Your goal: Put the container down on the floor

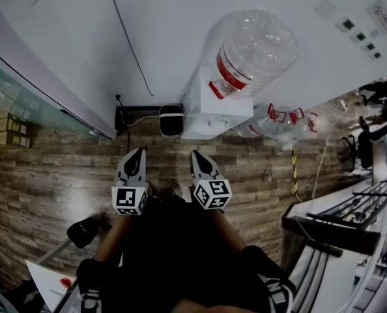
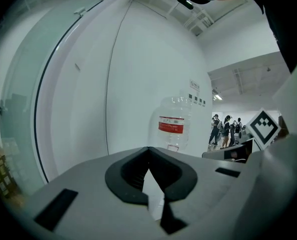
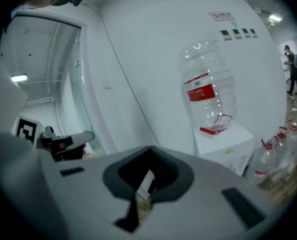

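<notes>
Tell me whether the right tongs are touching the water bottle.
Apart. Head view shows the right tongs over the floor, clear gap before the water bottle.

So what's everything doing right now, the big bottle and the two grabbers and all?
dispenser: standing upright against the wall.
big bottle: upside down on top of the dispenser, looks empty.
spare bottles: on the floor beside the dispenser.
left gripper: shut, holding nothing.
right gripper: shut, holding nothing.

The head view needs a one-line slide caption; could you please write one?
Shut and empty, the left gripper and right gripper face a water bottle inverted on a white dispenser.
</notes>
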`<state>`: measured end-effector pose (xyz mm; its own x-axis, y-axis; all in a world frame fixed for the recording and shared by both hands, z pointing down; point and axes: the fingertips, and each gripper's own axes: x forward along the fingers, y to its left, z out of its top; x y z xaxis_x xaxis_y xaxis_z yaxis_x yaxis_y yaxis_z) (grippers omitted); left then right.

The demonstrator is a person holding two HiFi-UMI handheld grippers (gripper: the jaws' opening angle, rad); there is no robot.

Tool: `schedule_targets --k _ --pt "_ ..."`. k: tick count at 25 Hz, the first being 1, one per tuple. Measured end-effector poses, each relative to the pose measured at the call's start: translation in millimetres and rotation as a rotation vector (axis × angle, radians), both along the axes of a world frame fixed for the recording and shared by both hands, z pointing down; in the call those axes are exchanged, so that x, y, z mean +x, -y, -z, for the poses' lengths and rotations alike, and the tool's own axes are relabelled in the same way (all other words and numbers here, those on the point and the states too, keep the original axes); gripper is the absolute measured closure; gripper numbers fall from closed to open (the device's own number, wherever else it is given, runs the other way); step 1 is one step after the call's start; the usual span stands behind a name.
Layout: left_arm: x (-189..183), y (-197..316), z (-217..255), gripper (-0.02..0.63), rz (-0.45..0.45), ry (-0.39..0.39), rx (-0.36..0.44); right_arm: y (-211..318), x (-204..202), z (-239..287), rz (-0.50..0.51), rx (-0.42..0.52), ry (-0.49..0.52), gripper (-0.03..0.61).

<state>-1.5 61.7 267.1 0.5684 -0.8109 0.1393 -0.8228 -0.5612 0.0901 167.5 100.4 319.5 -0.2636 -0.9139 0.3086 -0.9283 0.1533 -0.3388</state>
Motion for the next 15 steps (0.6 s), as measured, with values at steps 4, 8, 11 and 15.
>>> schedule_targets --k 4,8,11,15 --pt "-12.5 -3.1 -3.5 0.583 -0.01 -0.014 -0.019 -16.3 -25.5 17.6 0.022 0.017 -0.055 0.545" --pt "-15.7 -7.9 -12.5 0.583 -0.032 -0.031 -0.048 -24.2 -39.7 17.1 0.022 0.003 -0.063 0.545" --pt "-12.0 -11.2 -12.2 0.583 -0.057 -0.032 -0.046 -25.1 -45.3 15.5 0.035 -0.014 -0.025 0.546" --pt "-12.1 -10.2 -11.0 0.583 -0.07 -0.031 -0.034 -22.9 -47.3 19.7 0.017 0.008 -0.009 0.546"
